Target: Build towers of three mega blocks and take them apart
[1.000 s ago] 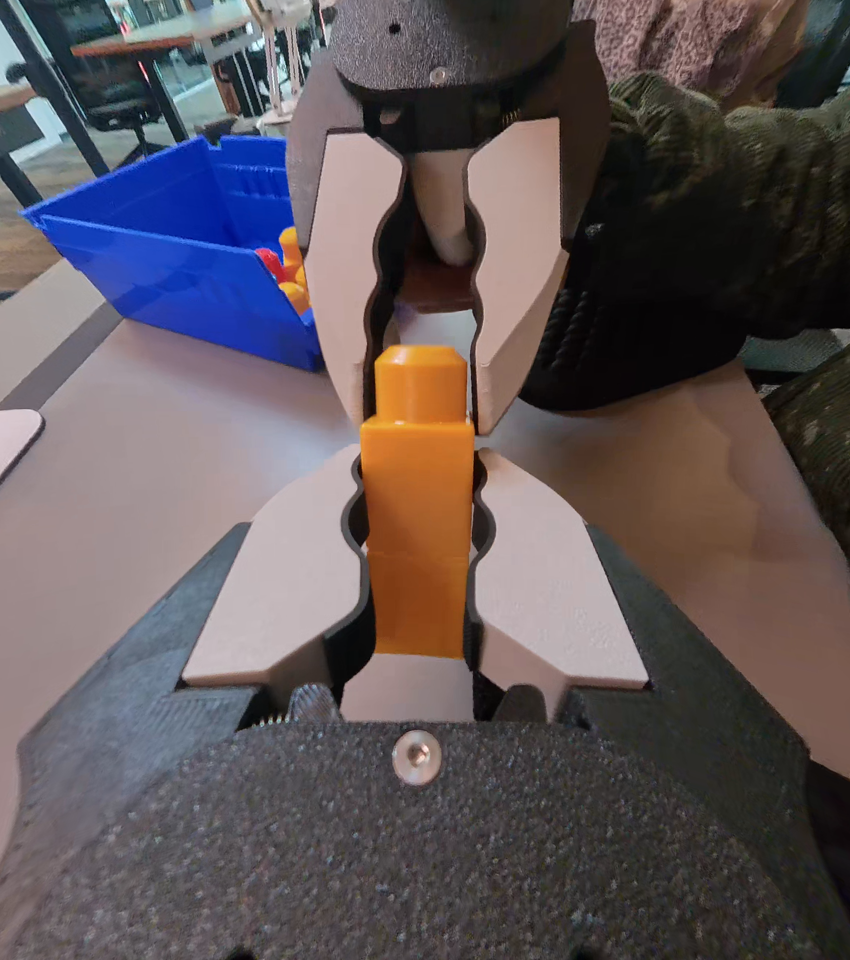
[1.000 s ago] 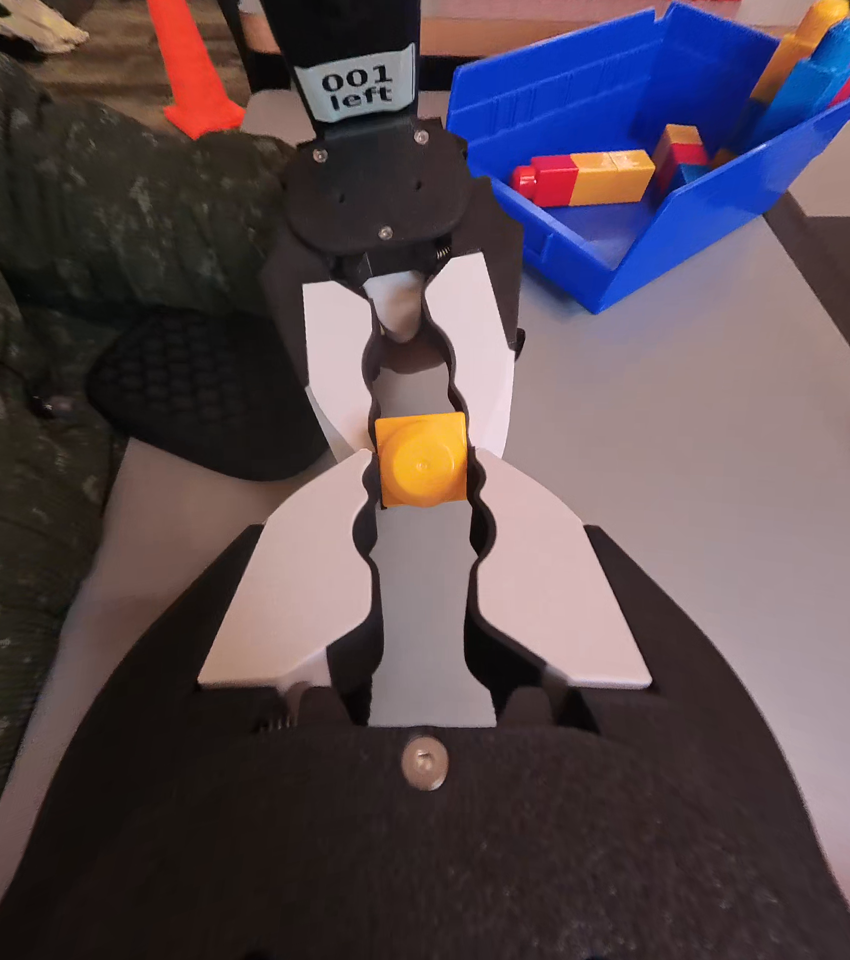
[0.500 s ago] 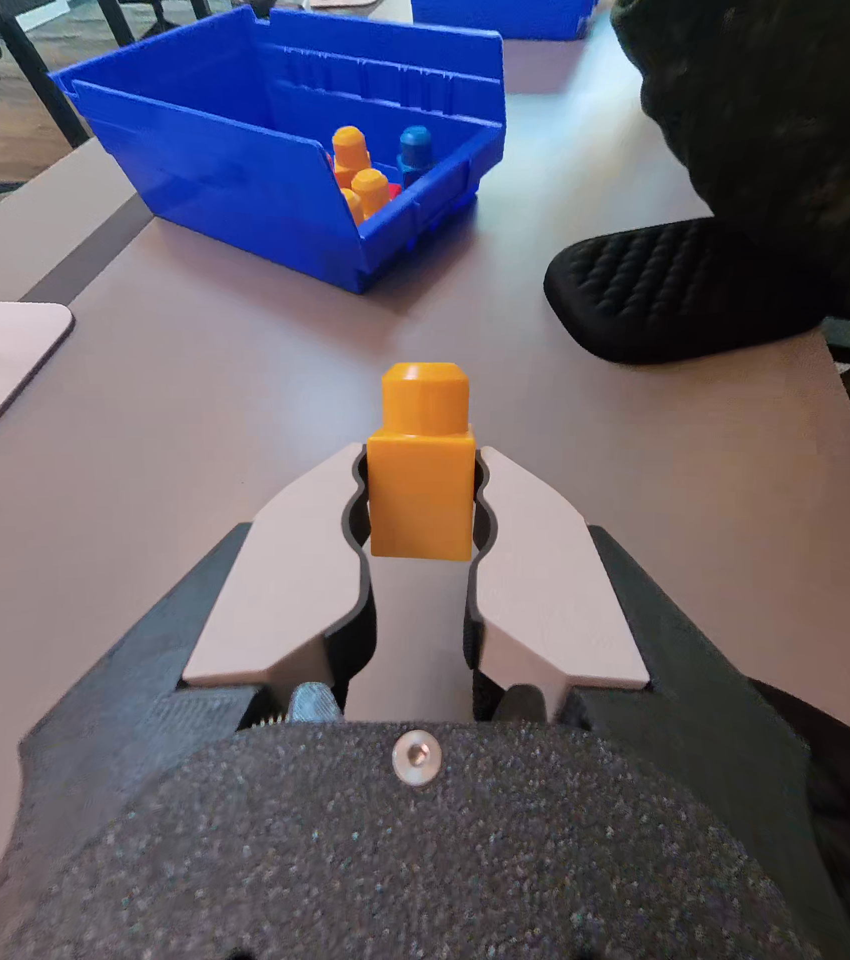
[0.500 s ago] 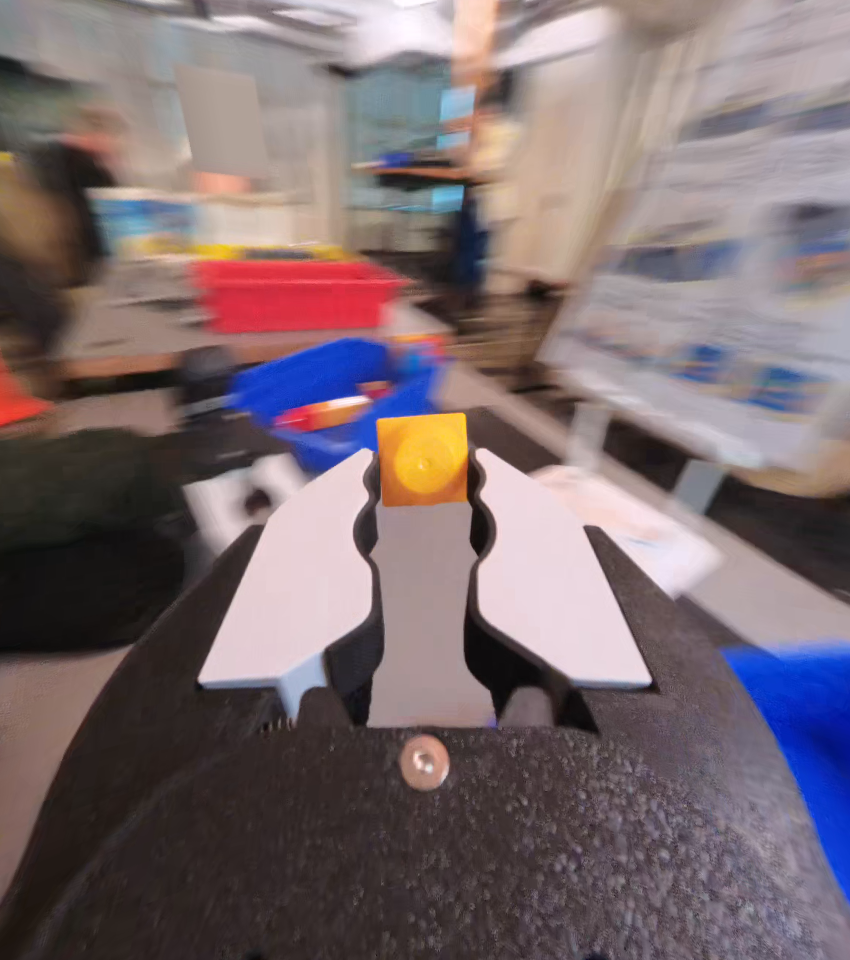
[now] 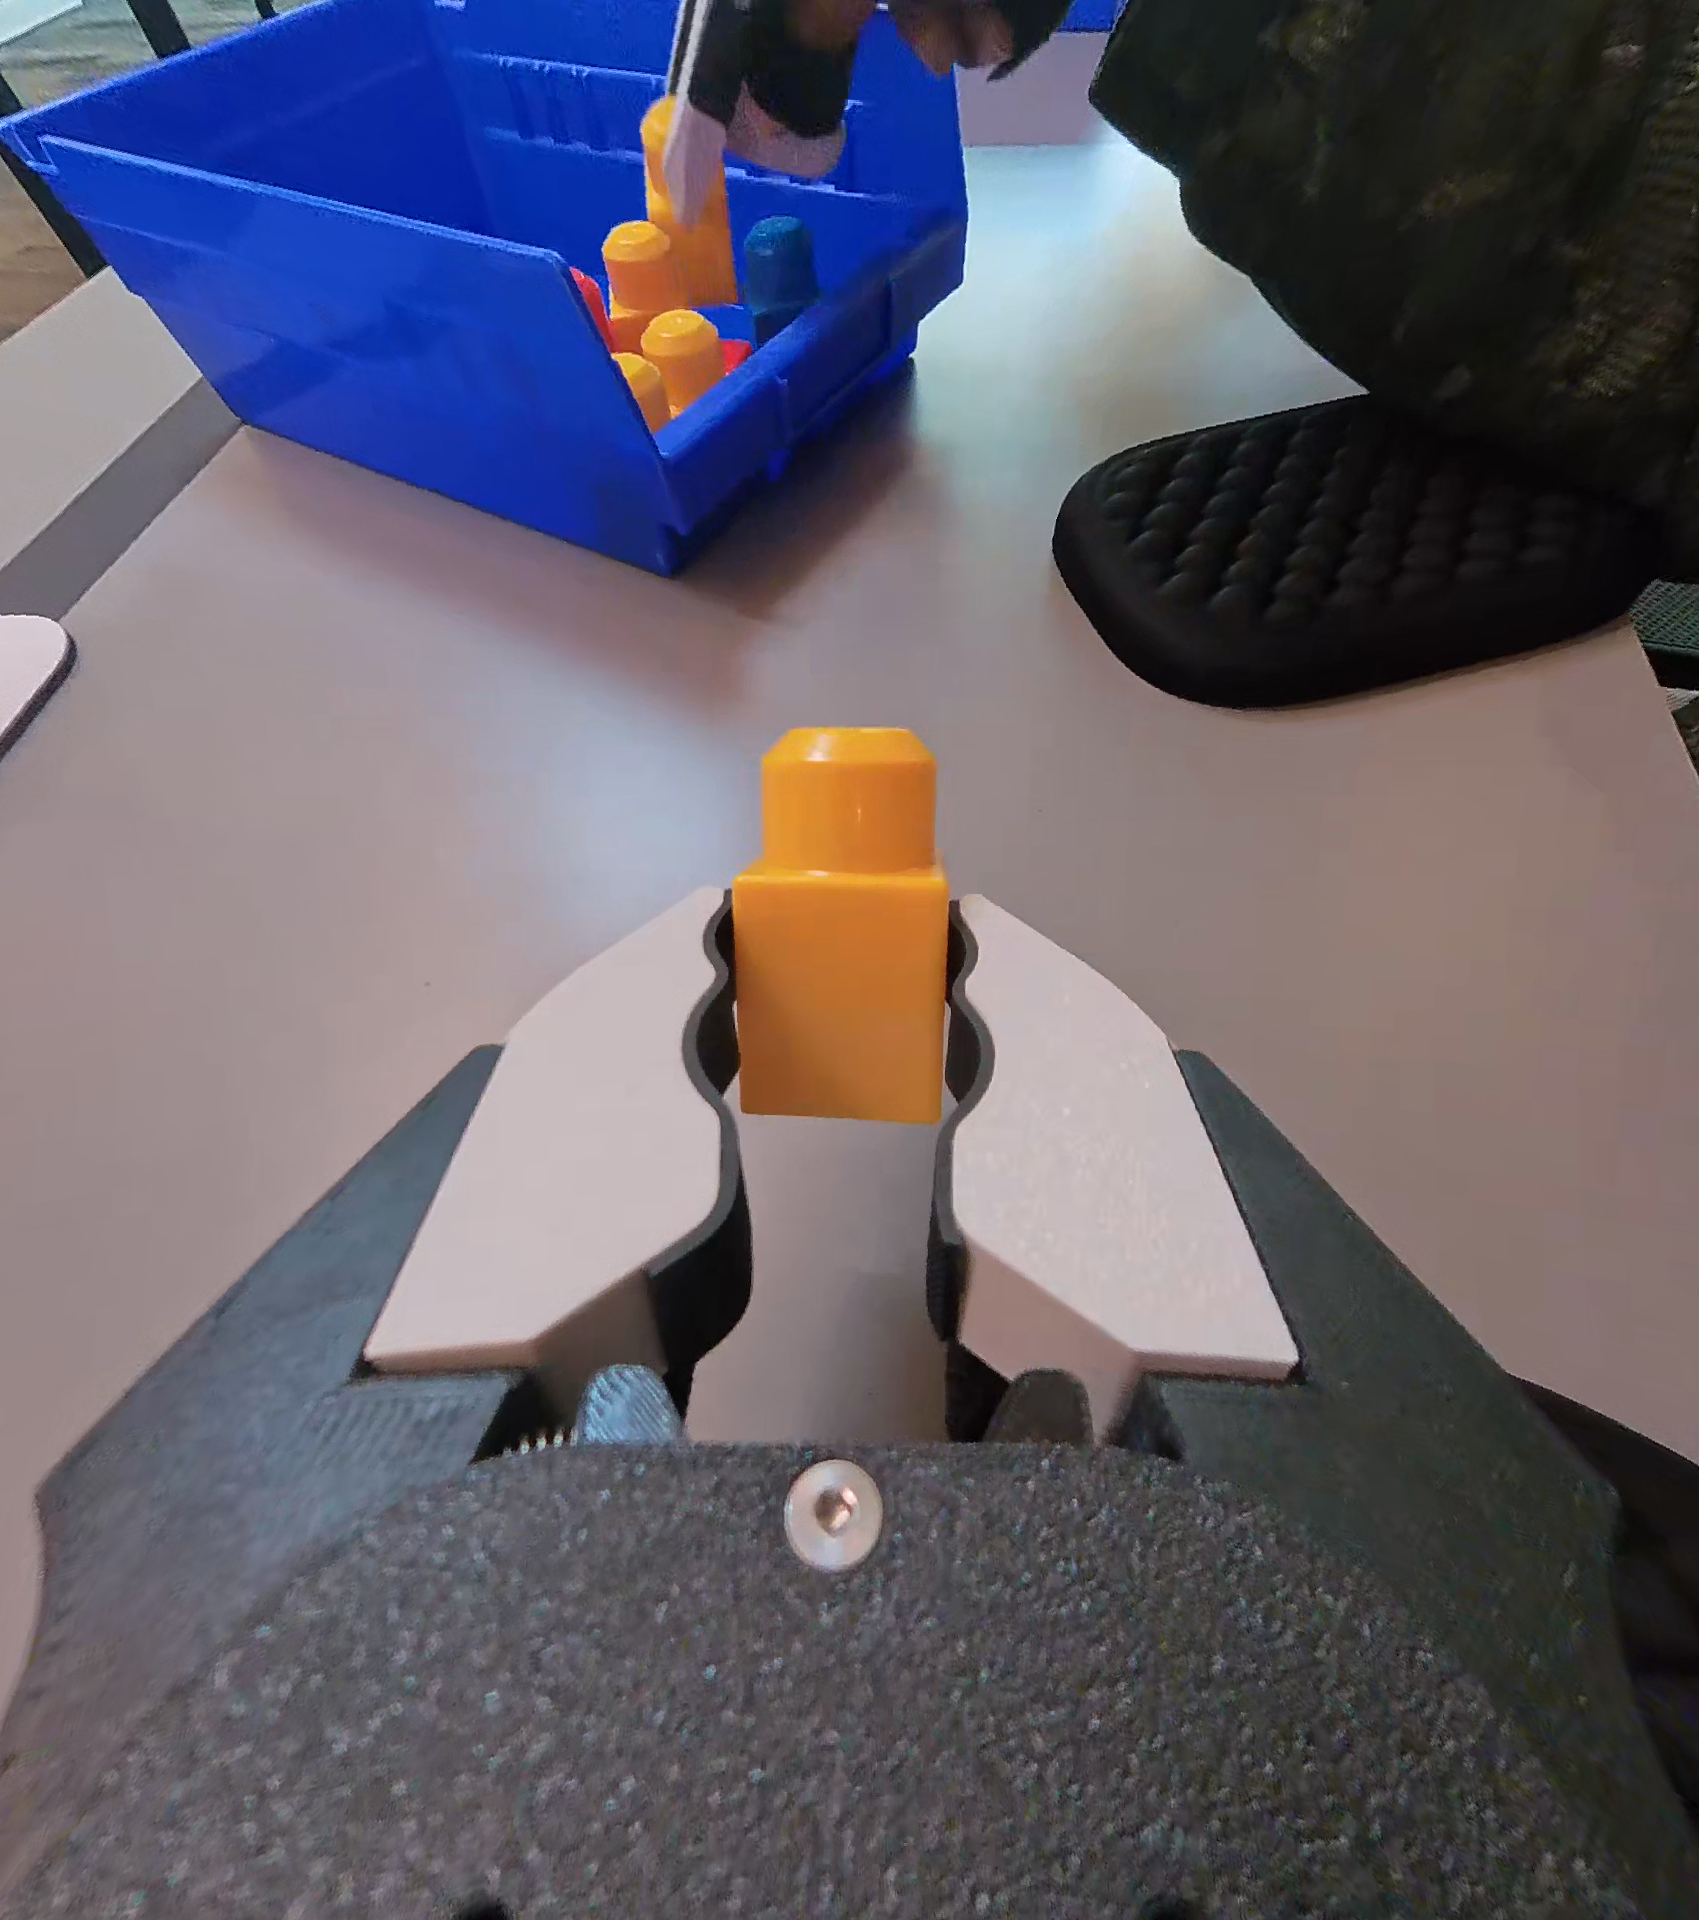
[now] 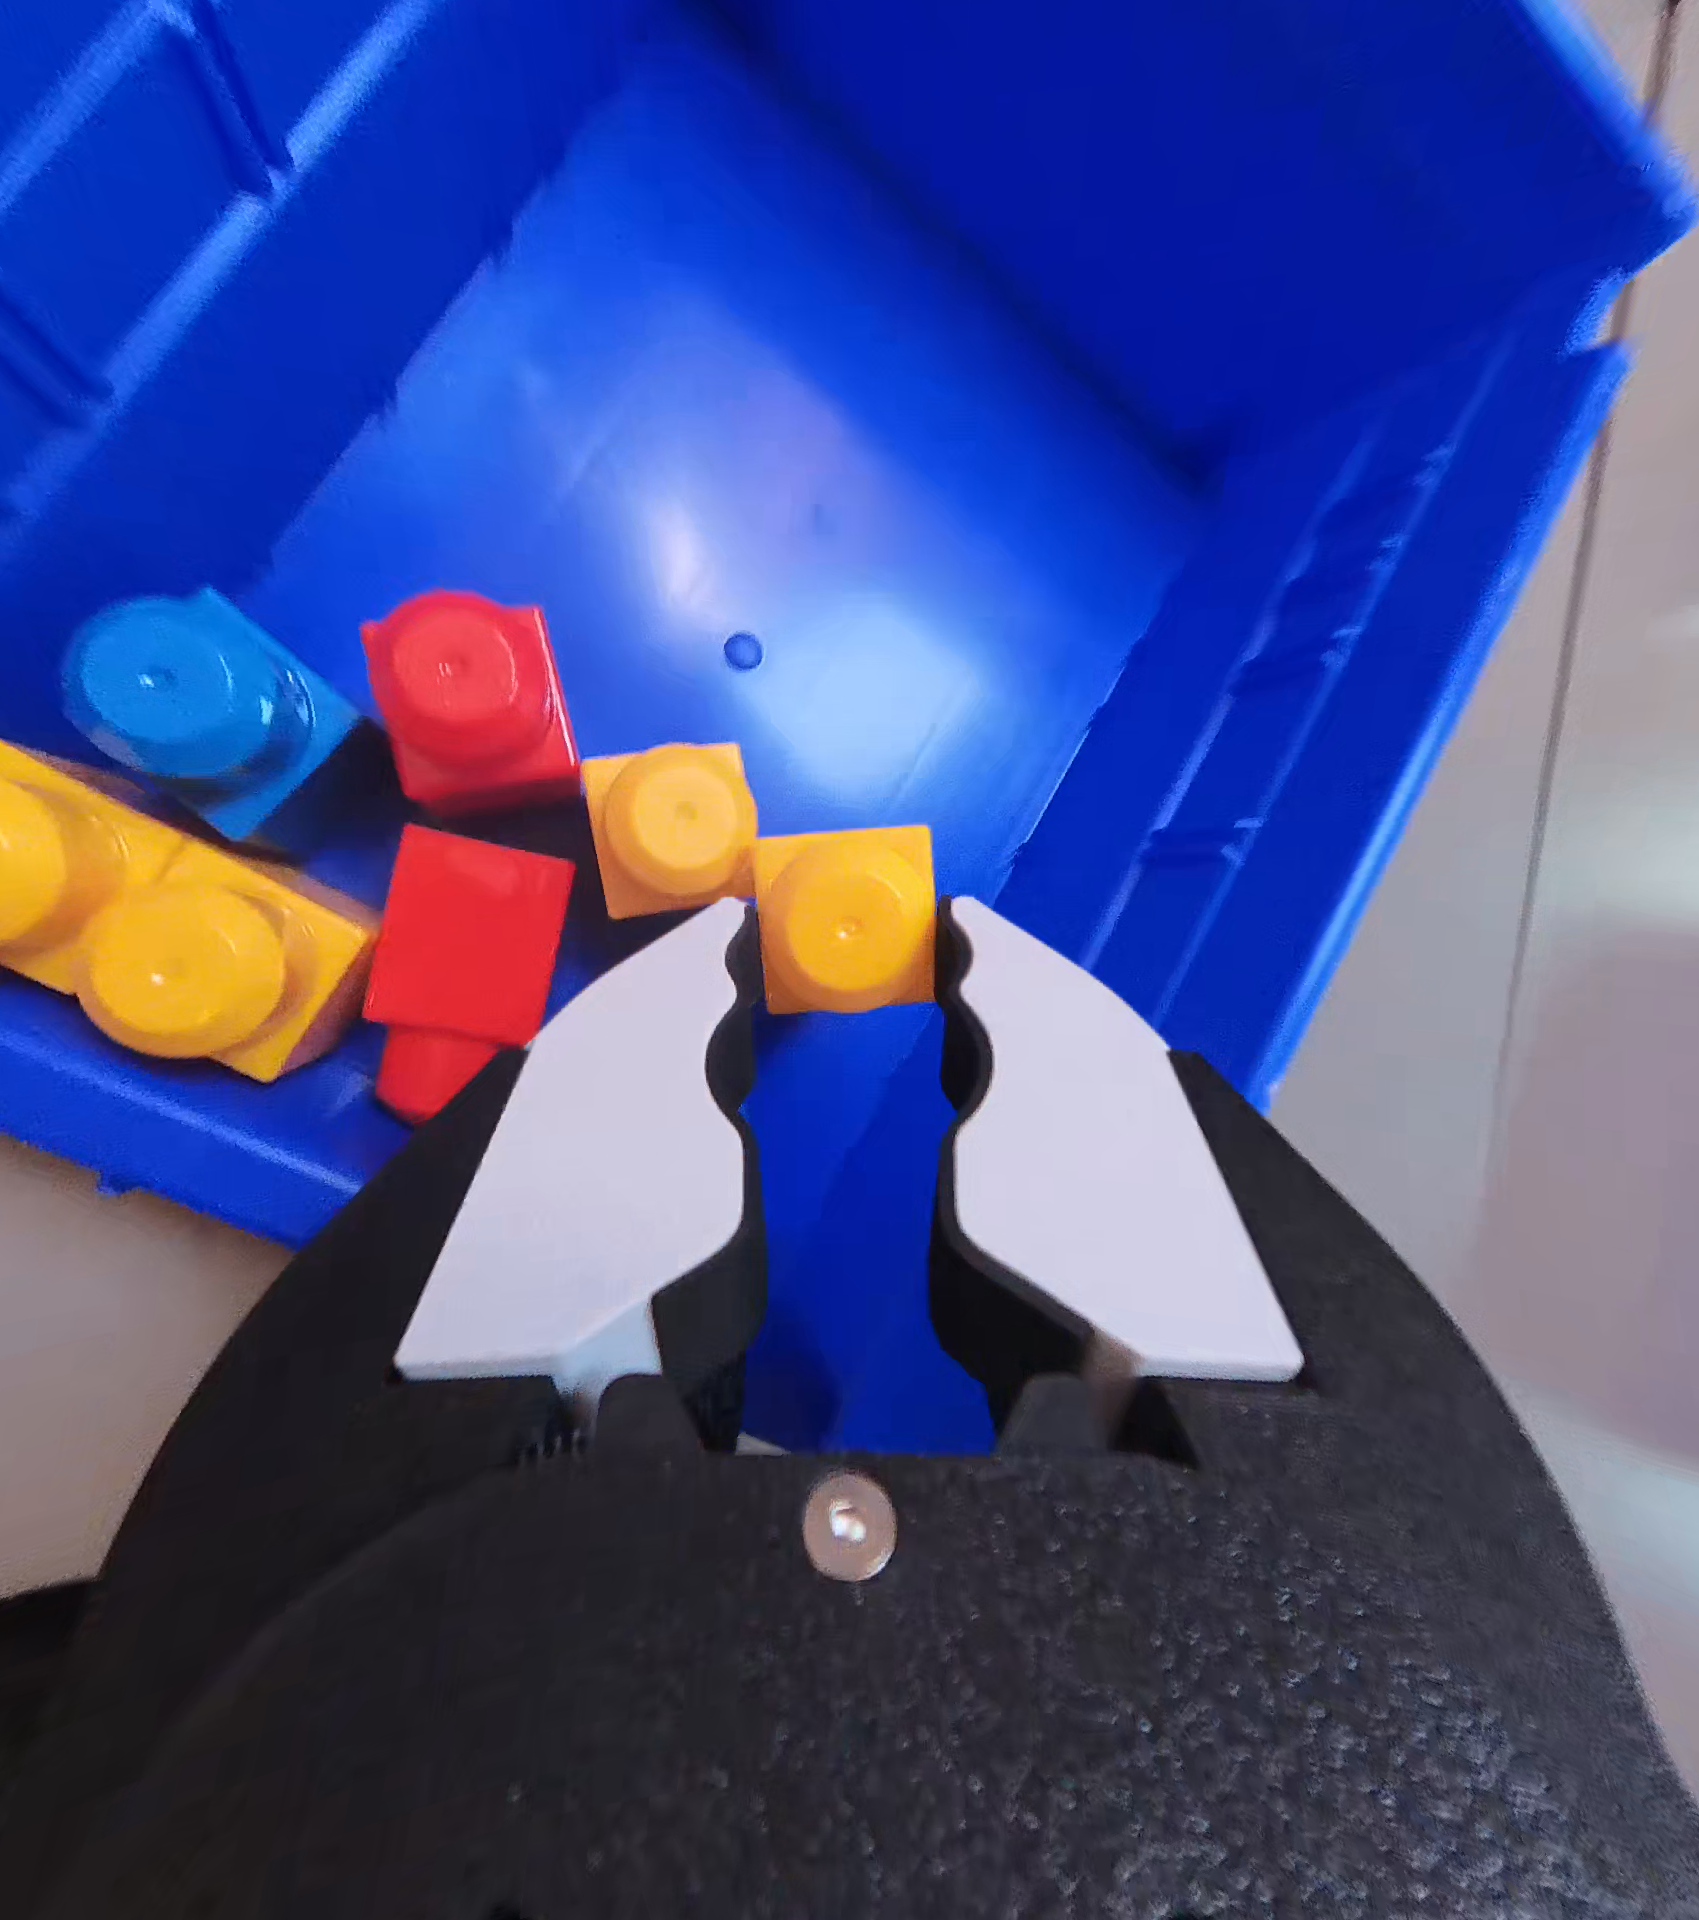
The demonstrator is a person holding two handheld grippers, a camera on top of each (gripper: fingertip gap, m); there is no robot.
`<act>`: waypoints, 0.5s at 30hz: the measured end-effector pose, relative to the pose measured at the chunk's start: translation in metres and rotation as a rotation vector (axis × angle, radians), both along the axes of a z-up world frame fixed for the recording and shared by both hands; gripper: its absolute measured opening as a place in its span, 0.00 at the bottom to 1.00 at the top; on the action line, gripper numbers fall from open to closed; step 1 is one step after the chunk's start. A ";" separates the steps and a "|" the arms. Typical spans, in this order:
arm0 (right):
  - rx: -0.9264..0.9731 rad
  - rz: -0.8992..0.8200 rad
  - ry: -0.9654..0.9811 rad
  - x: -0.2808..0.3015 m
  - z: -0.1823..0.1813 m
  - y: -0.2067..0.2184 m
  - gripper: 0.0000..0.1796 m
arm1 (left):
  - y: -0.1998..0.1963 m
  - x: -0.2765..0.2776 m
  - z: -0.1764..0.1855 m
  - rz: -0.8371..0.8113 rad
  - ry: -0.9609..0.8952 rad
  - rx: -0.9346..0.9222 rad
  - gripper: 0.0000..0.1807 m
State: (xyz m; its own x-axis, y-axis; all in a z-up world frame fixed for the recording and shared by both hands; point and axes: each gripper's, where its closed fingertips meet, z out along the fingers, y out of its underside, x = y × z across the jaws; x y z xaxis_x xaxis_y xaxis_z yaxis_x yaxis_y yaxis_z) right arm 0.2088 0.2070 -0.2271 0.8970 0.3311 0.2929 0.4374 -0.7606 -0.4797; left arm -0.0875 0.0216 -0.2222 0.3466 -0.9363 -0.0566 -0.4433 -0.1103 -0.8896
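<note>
The left gripper [image 5: 842, 940] is hovering over the table [image 5: 409, 790], its jaws pinching an orange block [image 5: 840, 997] by the flat sides, stud pointing forward past the fingertips. Ahead of those jaws and a little to their left, a blue bin [image 5: 388, 343] is sitting on the table with orange, red and blue studs poking up inside. A black pad [image 5: 1344, 540] is lying ahead to the right of the jaws, partly under a dark sleeve [image 5: 1510, 208].

The right gripper [image 6: 845, 935] is reaching down into the bin [image 6: 928, 312], jaws pinching a second orange block [image 6: 845, 920] right at the tips, stud facing the camera. Just left of the jaws another orange block [image 6: 668, 826] is touching the held one. Farther left, two red blocks [image 6: 466, 707], a blue block [image 6: 201, 717] and a yellow double block [image 6: 118, 904] are lying on the bin floor. From the left wrist view the right gripper [image 5: 710, 156] is showing blurred above the bin.
</note>
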 end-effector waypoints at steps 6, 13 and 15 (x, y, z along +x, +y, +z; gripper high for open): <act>-0.096 -0.009 0.051 -0.001 -0.010 -0.011 0.18 | -0.001 0.002 0.002 -0.004 -0.006 0.008 0.20; 0.005 0.018 0.003 0.001 0.004 -0.007 0.29 | -0.002 0.004 0.006 -0.007 -0.042 0.003 0.20; 0.126 0.125 0.056 -0.021 0.029 -0.006 0.29 | -0.003 0.006 0.010 -0.011 -0.072 0.009 0.20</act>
